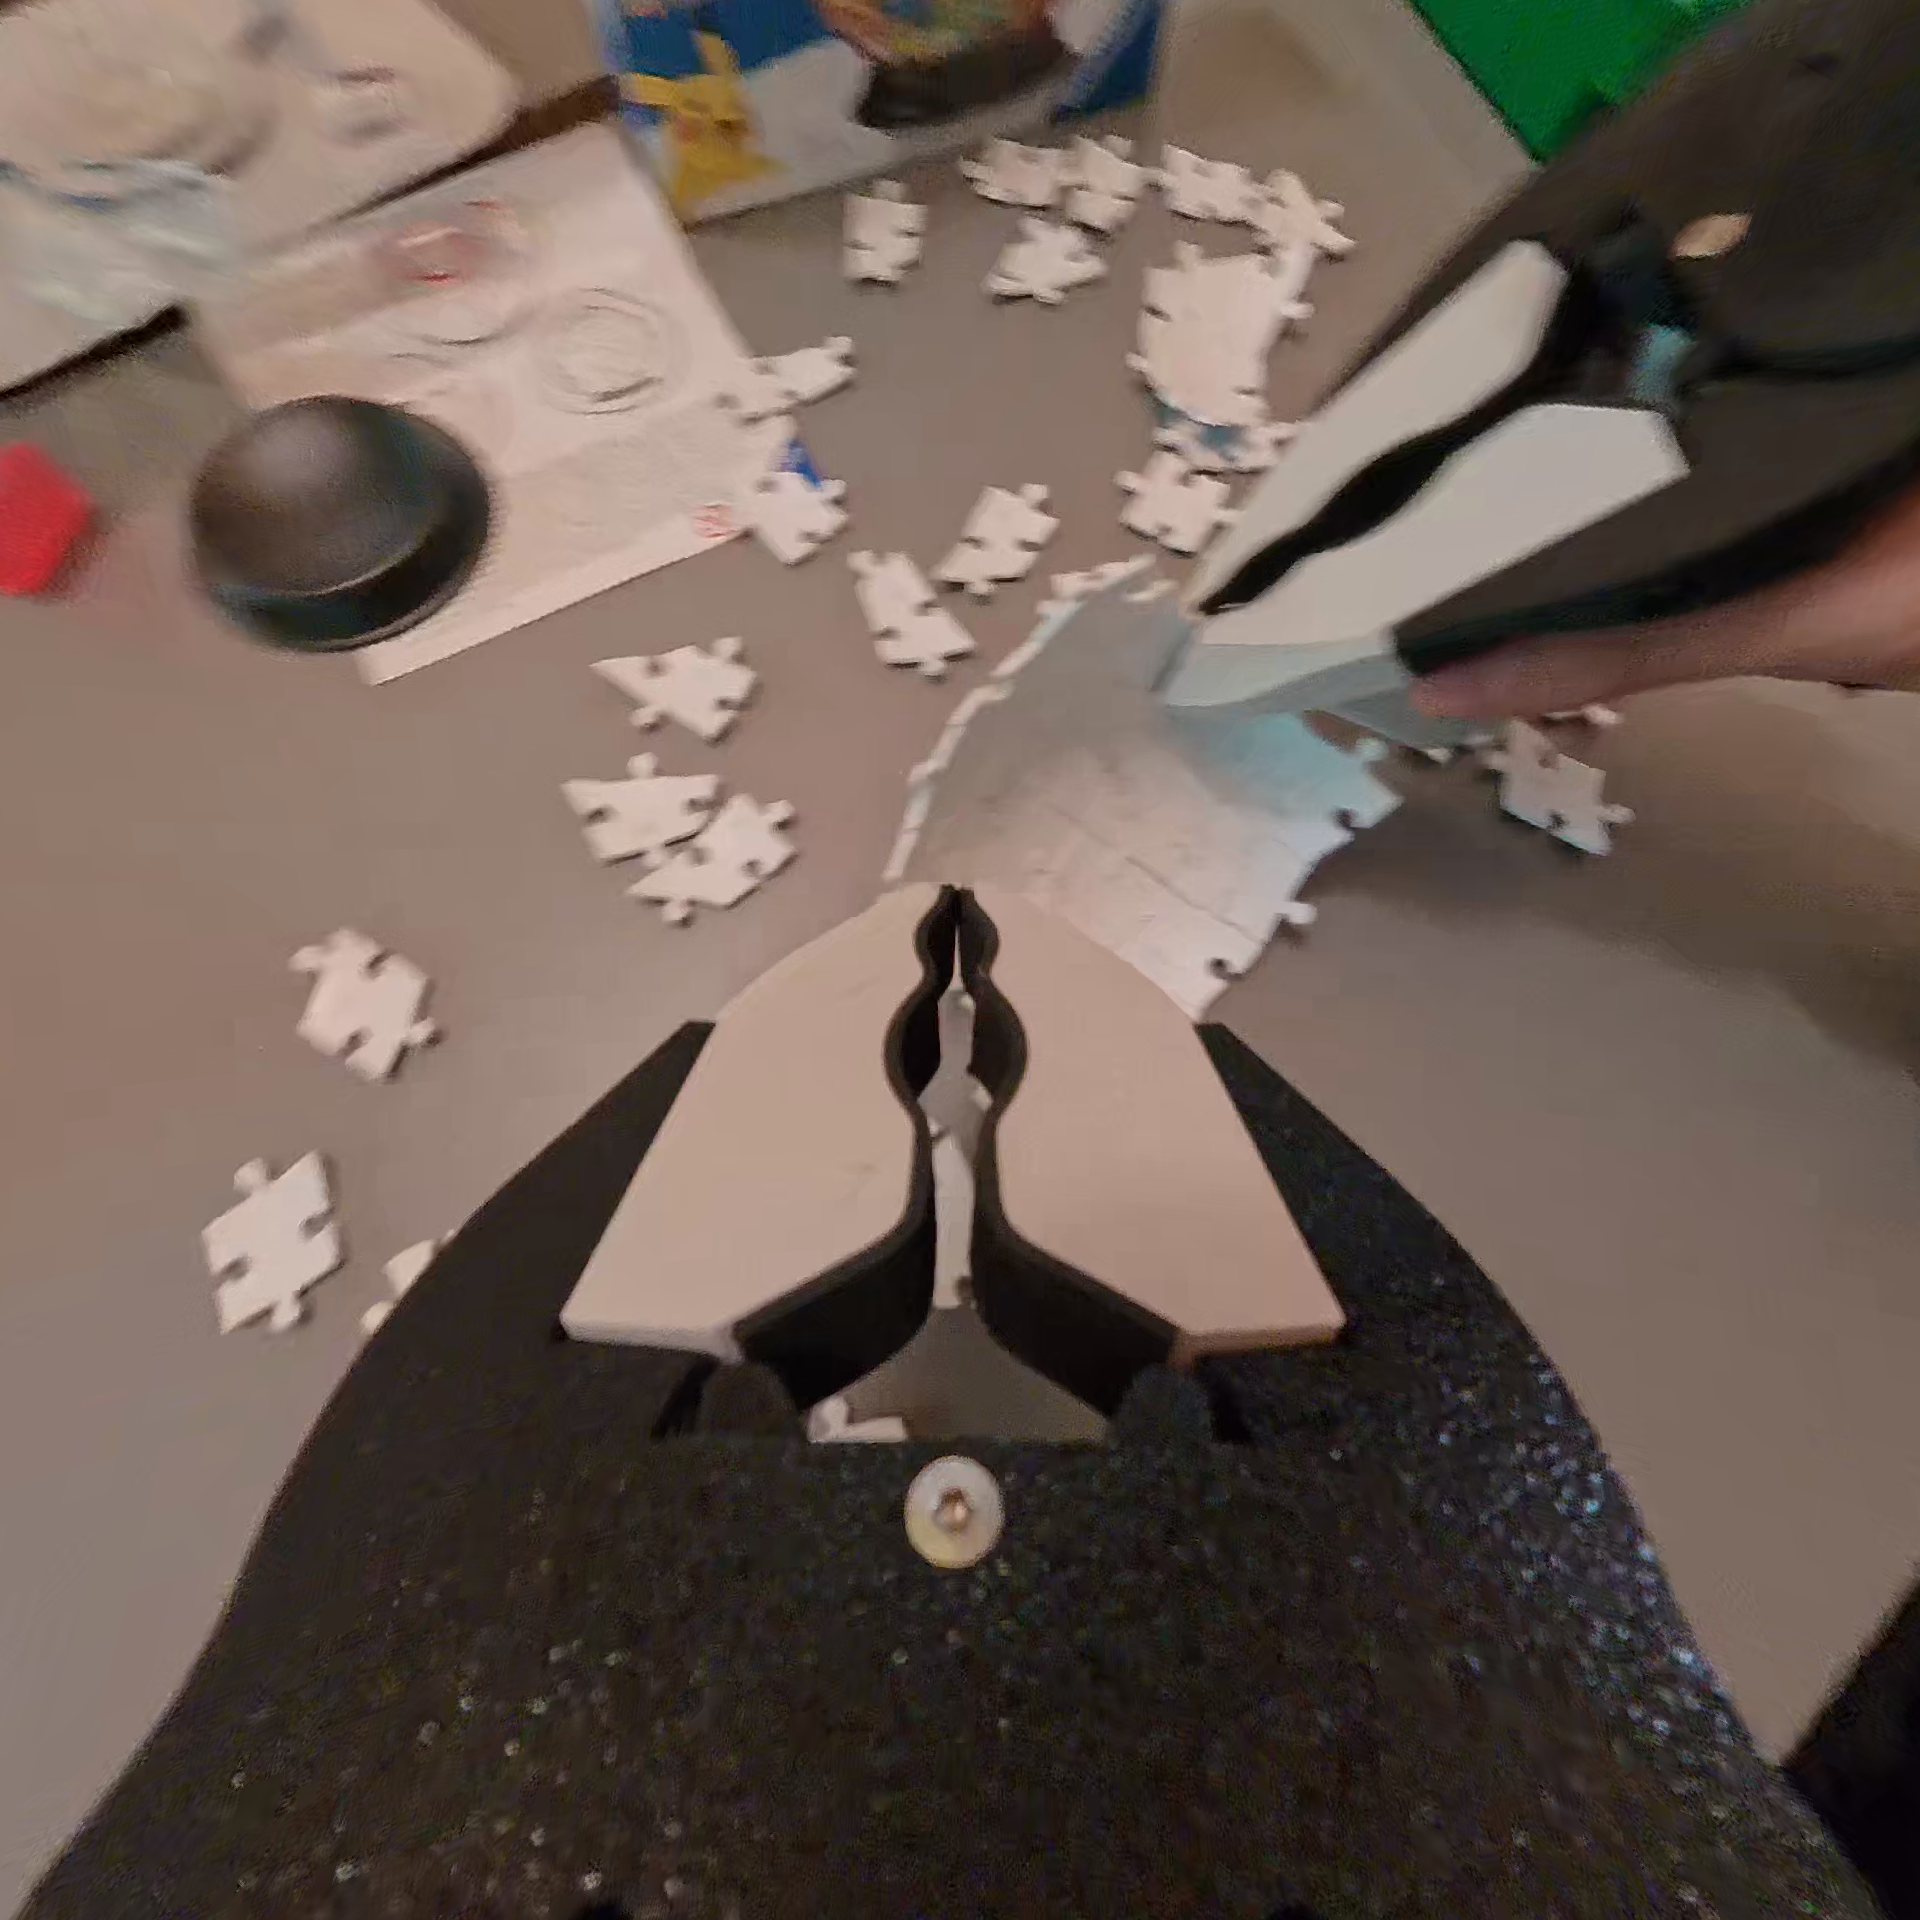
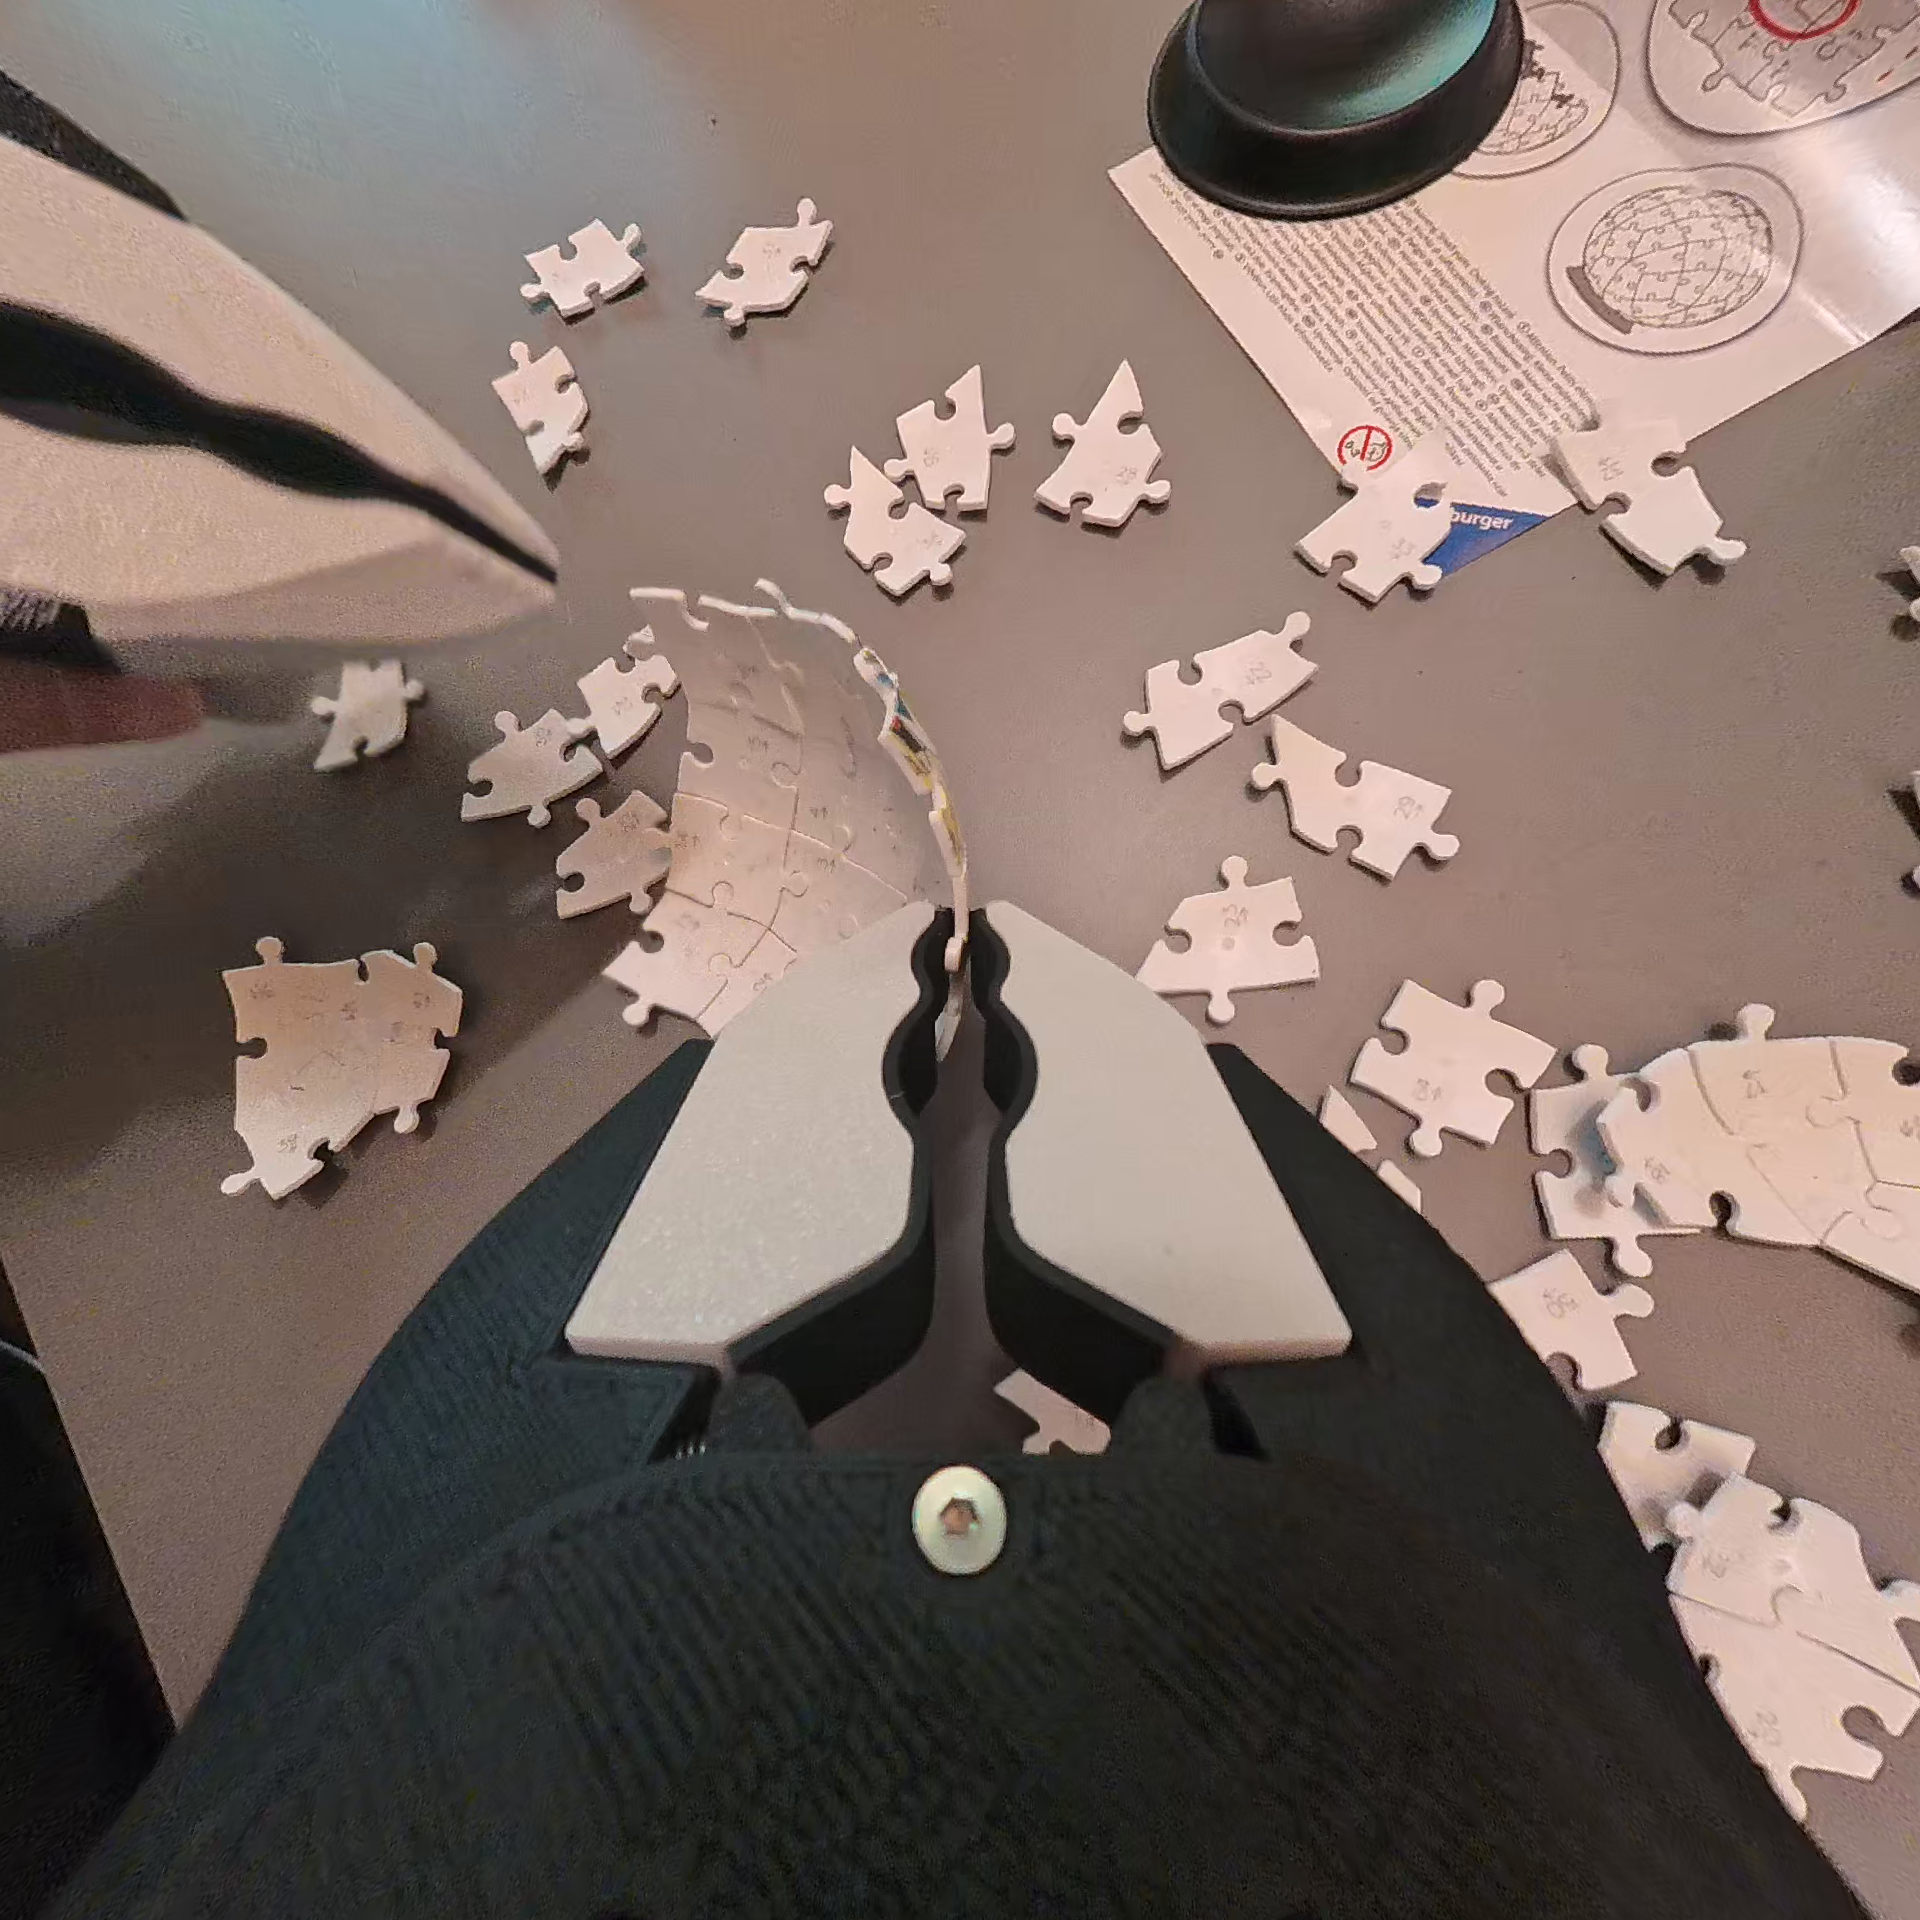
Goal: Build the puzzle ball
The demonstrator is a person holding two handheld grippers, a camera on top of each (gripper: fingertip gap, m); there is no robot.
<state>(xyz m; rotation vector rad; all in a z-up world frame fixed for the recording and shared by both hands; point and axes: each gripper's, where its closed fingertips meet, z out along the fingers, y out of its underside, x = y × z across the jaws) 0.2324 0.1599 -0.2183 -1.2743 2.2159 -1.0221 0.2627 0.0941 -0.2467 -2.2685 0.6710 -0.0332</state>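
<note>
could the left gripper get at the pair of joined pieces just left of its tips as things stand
Probably yes: the left gripper is shut with nothing in it, and only bare grey table lies between it and the joined pieces. It would have to open first.

Loose puzzle pieces (image 2: 1231, 701) around curved assembled section (image 2: 790, 821) (tabletop (image 2: 1039, 312)), stand (image 2: 1335, 114) on leaflet (image 2: 1621, 312)

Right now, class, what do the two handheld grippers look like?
The left gripper has a speckled black body, pale beige finger plates, wavy black pads and a silver screw. The right gripper has a dark ribbed body, light grey finger plates and the same wavy black pads and screw.
</note>
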